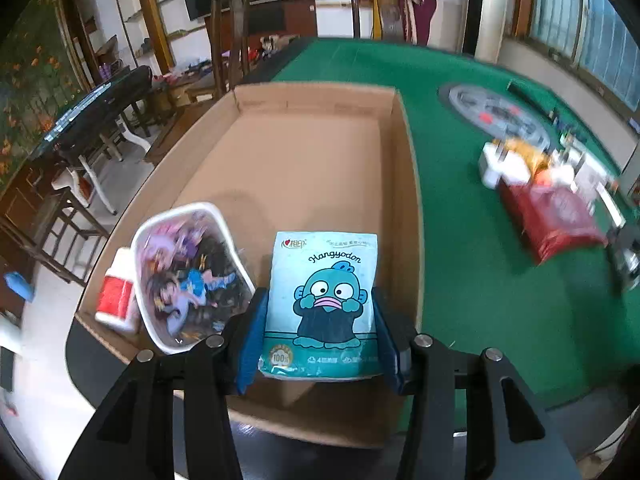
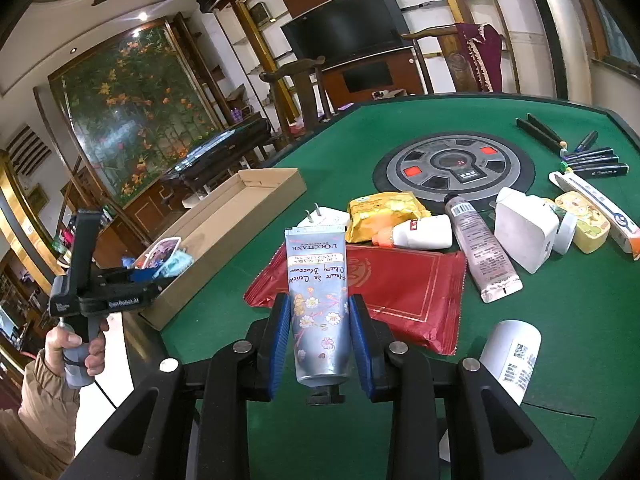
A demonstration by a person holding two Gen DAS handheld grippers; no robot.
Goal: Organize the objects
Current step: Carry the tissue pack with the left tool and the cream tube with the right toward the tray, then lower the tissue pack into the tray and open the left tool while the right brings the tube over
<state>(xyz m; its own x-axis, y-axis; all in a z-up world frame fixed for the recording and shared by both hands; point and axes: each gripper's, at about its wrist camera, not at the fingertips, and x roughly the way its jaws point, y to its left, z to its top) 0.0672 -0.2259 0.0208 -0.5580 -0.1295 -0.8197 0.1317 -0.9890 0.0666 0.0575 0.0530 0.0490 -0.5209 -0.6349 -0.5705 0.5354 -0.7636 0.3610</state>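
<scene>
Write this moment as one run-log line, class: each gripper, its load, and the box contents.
left gripper: tissue pack, over cardboard box | right gripper: hand cream tube | box: white tray, white bottle

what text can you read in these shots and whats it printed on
"Hangyodon": teal tissue pack held in the left tool, over the cardboard box.
"100%": round badge on that pack's lower corner; the rest is too small to read.
"L'OCCITANE", upside down: hand cream tube in the right tool.
"Cherry Blossom", script, same tube.
Bottle barcodes, red packet: unreadable.
</scene>
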